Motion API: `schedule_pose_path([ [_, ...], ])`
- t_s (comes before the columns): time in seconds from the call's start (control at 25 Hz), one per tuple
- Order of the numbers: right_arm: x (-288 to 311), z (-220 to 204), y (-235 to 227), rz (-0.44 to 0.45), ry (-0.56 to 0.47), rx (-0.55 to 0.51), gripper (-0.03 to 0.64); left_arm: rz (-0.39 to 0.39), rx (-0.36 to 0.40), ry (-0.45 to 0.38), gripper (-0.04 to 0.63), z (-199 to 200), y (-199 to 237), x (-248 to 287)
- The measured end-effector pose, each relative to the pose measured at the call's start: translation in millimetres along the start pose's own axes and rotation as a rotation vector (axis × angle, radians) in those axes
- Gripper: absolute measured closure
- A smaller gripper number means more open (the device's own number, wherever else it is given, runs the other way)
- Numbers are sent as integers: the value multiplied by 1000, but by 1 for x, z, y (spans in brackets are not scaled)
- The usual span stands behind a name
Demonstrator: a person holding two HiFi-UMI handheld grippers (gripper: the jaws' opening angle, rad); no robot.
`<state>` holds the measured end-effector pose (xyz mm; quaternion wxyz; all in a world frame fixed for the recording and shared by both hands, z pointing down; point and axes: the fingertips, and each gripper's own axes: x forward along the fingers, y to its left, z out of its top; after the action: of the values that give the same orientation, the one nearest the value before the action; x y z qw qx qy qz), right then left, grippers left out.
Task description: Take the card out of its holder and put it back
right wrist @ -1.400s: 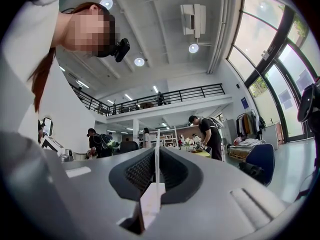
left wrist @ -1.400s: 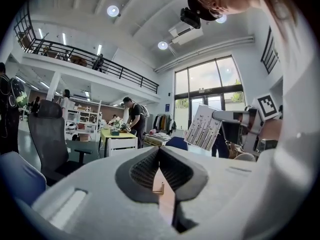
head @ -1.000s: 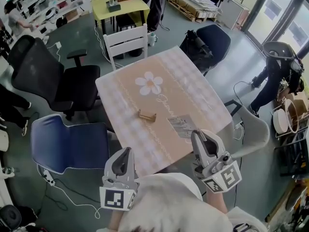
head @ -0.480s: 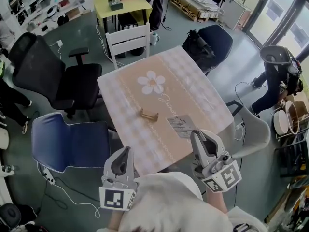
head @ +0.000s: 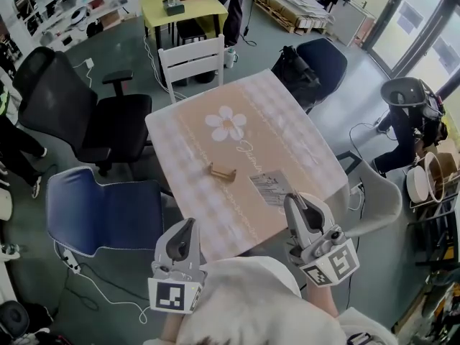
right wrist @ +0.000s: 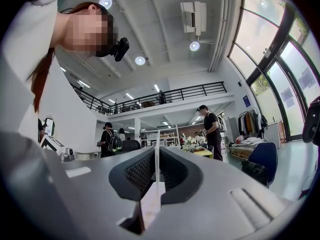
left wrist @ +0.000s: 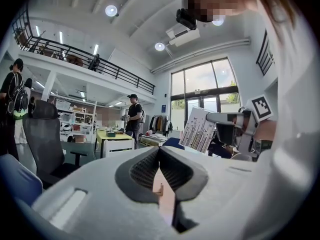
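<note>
1. The card [head: 272, 187] is clamped edge-on between the closed jaws of the right gripper [head: 295, 201]. It is held out over the near right part of the table [head: 287, 131].
2. The holder [head: 221, 171], a small wooden piece, is set on the cloth near the table's middle. It lies to the left of the card and apart from it.
3. The left gripper [head: 189, 225] is held just off the table's near edge. Its jaw tips are pressed together and nothing is gripped between them.
4. The table is covered by a checked cloth printed with a white flower [head: 224, 124].
5. The table is ringed by seats: a white chair [head: 188, 62] at the far side, a black chair [head: 72, 113] and a blue chair [head: 100, 214] at the left.
</note>
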<state>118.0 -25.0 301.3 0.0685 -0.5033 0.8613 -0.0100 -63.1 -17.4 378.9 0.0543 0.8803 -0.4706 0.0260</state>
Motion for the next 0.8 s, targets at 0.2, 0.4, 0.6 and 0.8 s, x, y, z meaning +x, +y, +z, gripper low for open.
schedule_pose_path([
  [0.2,-1,1,-2,-7,-3,0,597,-11,7,1,595,1,-2,2],
  [0.4,-3,-2,-4,-16,-3,0,597,-15,19,-9,595,1,-4,4],
  [0.6,-2,-1,-3,-17,-3,0,597,-27,1,-22,595,3,-2,5],
  [0.8,2,0,-2,-5,5,-1,597,-5,-26,-8,595,3,4,3],
])
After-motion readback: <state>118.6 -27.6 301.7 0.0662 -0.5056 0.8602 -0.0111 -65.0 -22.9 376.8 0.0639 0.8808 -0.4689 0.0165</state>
